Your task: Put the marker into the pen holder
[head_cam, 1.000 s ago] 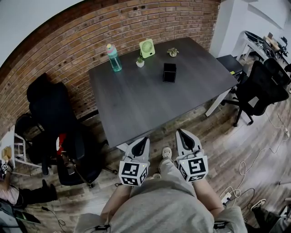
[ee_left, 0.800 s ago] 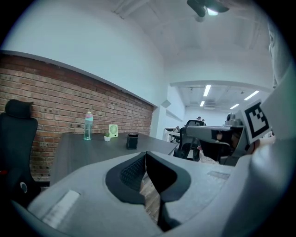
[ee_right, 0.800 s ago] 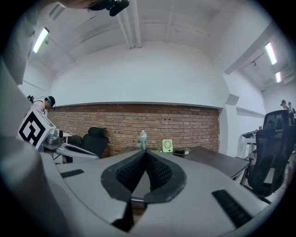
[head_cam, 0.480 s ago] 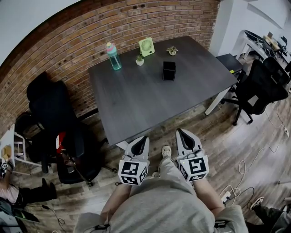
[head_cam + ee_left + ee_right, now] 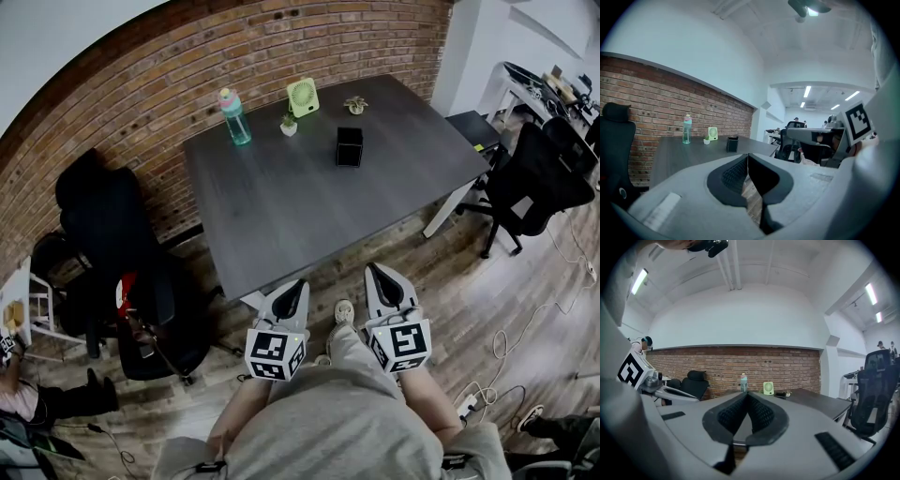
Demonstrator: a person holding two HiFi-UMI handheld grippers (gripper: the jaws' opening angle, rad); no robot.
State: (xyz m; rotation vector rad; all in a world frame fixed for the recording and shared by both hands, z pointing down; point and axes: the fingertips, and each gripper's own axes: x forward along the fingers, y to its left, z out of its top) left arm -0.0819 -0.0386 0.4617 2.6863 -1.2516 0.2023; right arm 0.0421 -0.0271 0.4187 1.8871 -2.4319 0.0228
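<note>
The black square pen holder (image 5: 350, 147) stands on the far half of the dark grey table (image 5: 281, 216); it also shows small in the left gripper view as the pen holder (image 5: 732, 144). No marker shows in any view. Both grippers hang low in front of the person's lap, short of the table's near edge. My left gripper (image 5: 301, 284) has its jaws together with nothing between them, and so does my right gripper (image 5: 370, 269). In their own views the left gripper (image 5: 748, 155) and the right gripper (image 5: 747, 394) point toward the table.
Along the table's far edge stand a teal water bottle (image 5: 234, 117), a green fan (image 5: 303, 97) and two small plants (image 5: 289, 127). Black office chairs sit at the left (image 5: 103, 225) and at the right (image 5: 539, 183). Cables lie on the wood floor (image 5: 525, 328).
</note>
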